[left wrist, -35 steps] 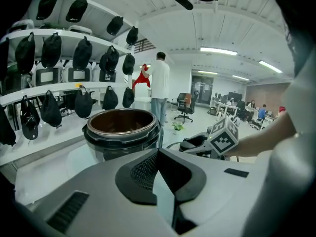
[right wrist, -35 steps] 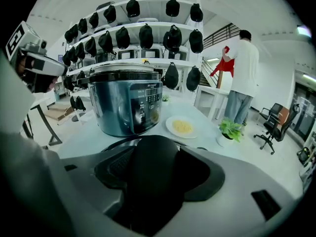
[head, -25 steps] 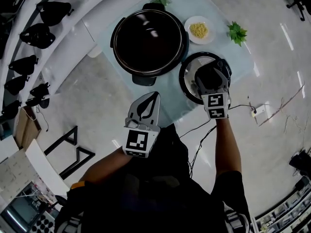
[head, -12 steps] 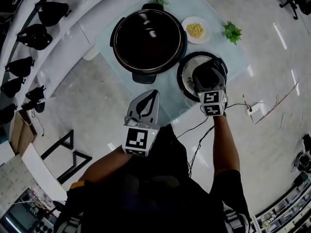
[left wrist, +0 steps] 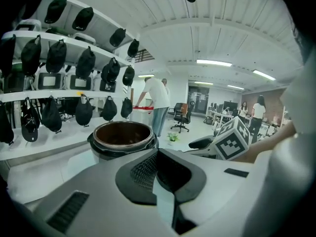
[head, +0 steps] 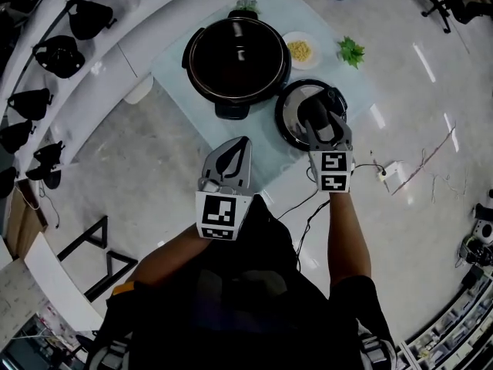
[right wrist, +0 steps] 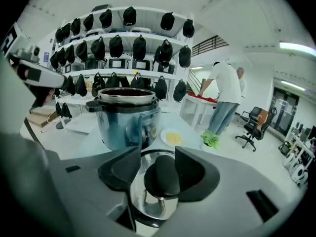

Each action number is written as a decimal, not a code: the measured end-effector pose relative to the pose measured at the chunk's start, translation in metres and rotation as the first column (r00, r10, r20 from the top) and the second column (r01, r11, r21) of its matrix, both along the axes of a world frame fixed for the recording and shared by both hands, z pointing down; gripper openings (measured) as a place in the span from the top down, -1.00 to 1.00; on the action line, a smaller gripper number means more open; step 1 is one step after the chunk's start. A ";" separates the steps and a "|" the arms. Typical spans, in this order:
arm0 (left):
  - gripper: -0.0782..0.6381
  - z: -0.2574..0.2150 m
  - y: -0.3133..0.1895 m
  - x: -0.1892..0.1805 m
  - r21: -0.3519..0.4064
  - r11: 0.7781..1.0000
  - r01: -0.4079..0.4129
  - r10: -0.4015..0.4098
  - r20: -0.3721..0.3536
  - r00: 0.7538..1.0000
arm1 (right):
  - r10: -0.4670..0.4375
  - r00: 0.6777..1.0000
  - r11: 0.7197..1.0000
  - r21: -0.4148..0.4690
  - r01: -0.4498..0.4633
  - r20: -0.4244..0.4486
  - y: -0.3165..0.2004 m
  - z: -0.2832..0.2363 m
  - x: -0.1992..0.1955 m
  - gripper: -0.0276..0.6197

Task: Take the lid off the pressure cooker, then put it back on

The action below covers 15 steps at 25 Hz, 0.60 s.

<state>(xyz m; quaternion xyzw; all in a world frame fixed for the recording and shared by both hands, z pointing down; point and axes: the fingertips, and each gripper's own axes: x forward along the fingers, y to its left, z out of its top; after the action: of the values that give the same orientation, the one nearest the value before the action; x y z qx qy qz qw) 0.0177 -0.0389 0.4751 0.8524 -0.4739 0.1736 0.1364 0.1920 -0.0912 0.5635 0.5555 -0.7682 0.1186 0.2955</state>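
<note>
The pressure cooker (head: 235, 56) stands open on the pale blue table (head: 177, 64), its dark pot empty; it also shows as the cooker (left wrist: 122, 137) and, steel-sided, as the cooker (right wrist: 127, 120). Its lid (head: 291, 118) lies flat on the table just right of the cooker. My right gripper (head: 316, 118) hangs over the lid. Its jaws are closing, with the black knob (right wrist: 163, 179) between them and a sliver of steel lid (right wrist: 148, 204) showing beside the left pad. My left gripper (head: 240, 141) is shut and holds nothing, near the table's front edge; its tips (left wrist: 157, 153) meet.
A white plate of yellow food (head: 299, 50) and a small green plant (head: 350, 51) sit behind the lid. Another plant (head: 245, 5) stands behind the cooker. Curved white shelves with black caps (head: 46, 52) run along the left. People stand far off (right wrist: 224, 100).
The head view has pulled back, so the table looks smaller. My right gripper stays over the lid's knob with its jaws narrower. The lid and the left gripper keep their places.
</note>
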 end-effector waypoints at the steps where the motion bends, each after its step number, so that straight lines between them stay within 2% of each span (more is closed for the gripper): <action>1: 0.76 -0.004 0.004 -0.001 0.007 1.000 -0.003 0.003 -0.003 1.000 | 0.014 1.000 1.000 0.006 -0.014 0.013 0.006 -0.008 -0.004 0.22; 9: 0.76 -0.028 0.040 -0.012 0.043 0.999 -0.017 0.018 -0.026 0.999 | 0.098 0.991 0.994 0.034 -0.101 0.092 0.072 -0.056 -0.044 0.65; 15: 0.76 -0.044 0.073 -0.024 0.072 0.997 -0.015 0.018 -0.041 0.999 | 0.118 0.981 0.991 0.044 -0.126 0.157 0.122 -0.085 -0.069 0.78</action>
<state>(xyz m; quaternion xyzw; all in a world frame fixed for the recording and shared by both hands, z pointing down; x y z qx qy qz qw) -0.0068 0.0346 0.4311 0.8642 -0.4698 0.1396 0.1142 0.1232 0.0308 0.4785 0.5983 -0.7561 0.1585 0.2125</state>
